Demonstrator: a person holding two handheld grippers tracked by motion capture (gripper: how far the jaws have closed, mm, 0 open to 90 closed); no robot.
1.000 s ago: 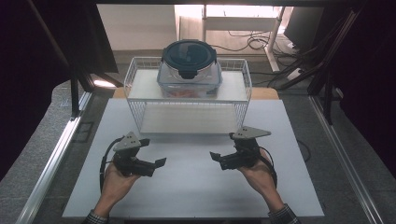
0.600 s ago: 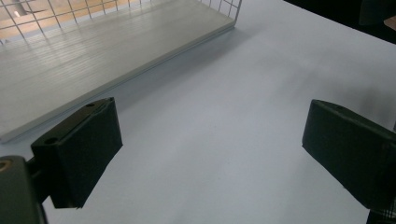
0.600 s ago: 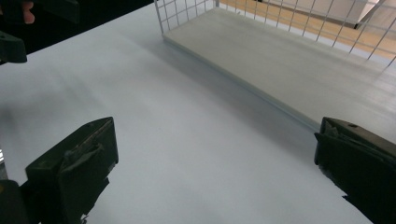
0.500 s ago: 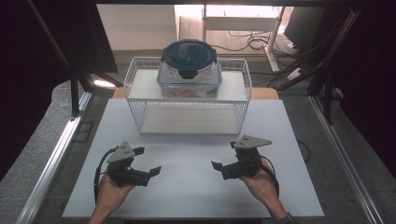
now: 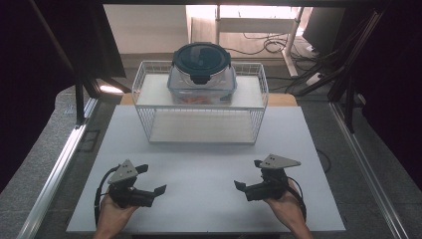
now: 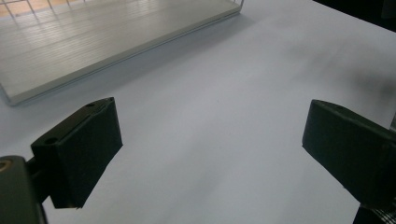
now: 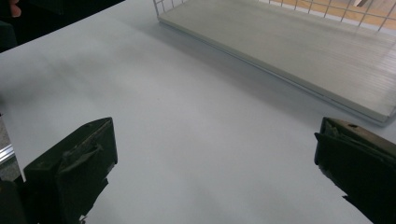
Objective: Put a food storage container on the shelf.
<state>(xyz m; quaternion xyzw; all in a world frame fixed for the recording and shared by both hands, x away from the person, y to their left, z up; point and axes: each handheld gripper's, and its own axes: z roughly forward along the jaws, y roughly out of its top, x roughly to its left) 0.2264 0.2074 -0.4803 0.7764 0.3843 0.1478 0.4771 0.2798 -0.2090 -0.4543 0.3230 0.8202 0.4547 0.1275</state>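
1. While the lidded container sits atop the wire rack at the worktop's far edge, we hold both grippers empty.
2. We should advance the left gripper and right gripper evenly (jaws spread wide).

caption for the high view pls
Two open grippers, left gripper and right gripper, rest before a wire rack holding a lidded container.

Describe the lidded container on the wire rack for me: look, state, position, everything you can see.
The container is a clear, plastic-looking tub with rounded corners and a dark blue-black round lid that has a latch tab at its front. The lid is on. Something orange shows through the wall near the bottom; I cannot tell what. It stands upright, about centred on the top shelf of the white wire rack, at the far side of the table. Neither claw touches it.
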